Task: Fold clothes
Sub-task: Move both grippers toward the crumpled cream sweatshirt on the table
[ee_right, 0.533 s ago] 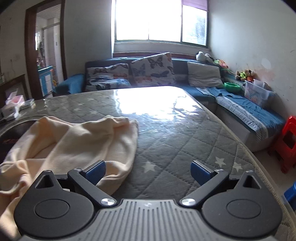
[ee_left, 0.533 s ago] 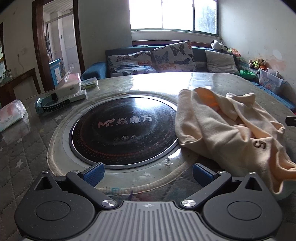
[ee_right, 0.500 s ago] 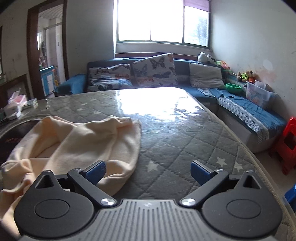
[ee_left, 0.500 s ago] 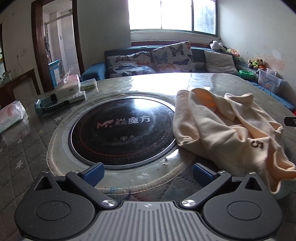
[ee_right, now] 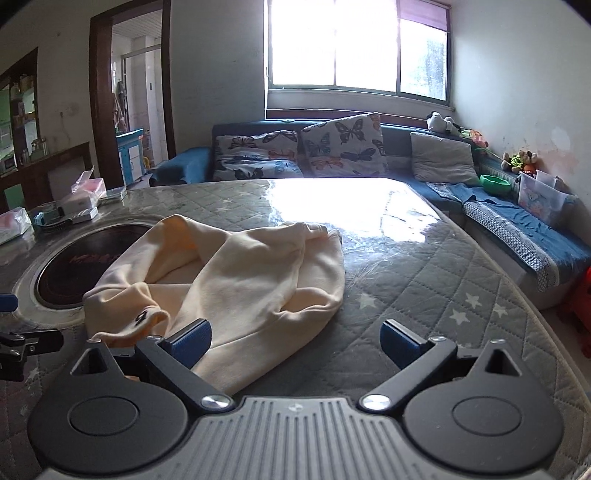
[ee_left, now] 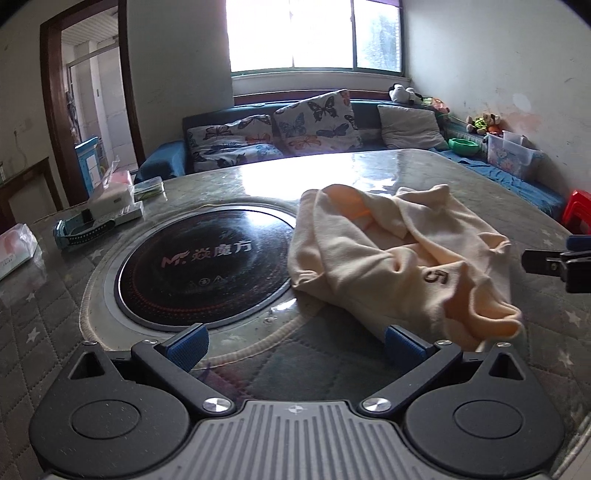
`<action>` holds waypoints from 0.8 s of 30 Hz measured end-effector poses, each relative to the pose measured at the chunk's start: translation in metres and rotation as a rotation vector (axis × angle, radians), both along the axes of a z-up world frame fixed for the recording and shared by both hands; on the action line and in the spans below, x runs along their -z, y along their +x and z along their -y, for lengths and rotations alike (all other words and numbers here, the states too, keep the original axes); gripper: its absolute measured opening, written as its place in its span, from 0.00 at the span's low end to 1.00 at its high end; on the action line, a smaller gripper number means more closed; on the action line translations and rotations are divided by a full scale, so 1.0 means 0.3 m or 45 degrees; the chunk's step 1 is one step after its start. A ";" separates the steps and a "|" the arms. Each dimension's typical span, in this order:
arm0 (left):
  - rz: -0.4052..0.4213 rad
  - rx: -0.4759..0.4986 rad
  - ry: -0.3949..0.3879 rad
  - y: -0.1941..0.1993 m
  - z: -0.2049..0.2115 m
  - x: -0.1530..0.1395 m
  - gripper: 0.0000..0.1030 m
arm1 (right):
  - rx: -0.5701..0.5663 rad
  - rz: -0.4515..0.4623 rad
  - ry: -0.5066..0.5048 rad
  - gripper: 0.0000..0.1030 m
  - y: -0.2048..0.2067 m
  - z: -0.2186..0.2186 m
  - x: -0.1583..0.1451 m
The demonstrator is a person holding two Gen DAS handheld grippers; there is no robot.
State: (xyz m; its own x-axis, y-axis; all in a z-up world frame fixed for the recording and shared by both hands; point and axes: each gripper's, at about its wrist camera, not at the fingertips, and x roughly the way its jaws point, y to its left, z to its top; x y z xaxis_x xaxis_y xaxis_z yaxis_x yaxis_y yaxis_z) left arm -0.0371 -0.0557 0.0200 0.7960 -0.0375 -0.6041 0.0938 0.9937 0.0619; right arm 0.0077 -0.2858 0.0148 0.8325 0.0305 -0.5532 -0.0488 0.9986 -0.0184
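Table (ee_left: pixel 92 306) nearer; garment (ee_left: pixel 391 254) unmoved.

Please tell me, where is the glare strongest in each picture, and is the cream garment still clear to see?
Left wrist view: the window is blown out and reflects white on the table; the cream garment stays sharp. Right wrist view: same window glare on the table beyond the garment, straight lines bend near the edges.

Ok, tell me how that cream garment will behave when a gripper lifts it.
The cream garment lies crumpled in soft folds, so it will likely sag and trail rather than hold shape. It looks light. The glossy table cover under it probably lets it slide if pushed.
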 end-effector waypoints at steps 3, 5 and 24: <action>-0.007 0.018 -0.006 -0.010 0.017 -0.007 1.00 | -0.030 0.019 0.032 1.00 -0.071 -0.018 -0.030; -0.010 0.026 -0.013 -0.015 0.026 -0.012 1.00 | -0.058 0.022 0.050 1.00 -0.103 -0.016 -0.042; -0.024 0.032 -0.018 -0.058 0.057 -0.015 1.00 | -0.127 0.016 0.104 1.00 -0.204 -0.004 -0.075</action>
State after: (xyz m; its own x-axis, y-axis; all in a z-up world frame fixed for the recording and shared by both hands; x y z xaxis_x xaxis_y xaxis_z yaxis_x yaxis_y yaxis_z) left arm -0.0545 -0.0728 0.0246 0.7830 -0.0661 -0.6185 0.1199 0.9917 0.0457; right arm -0.0536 -0.2846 0.0374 0.8298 0.1581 -0.5353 -0.1482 0.9870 0.0616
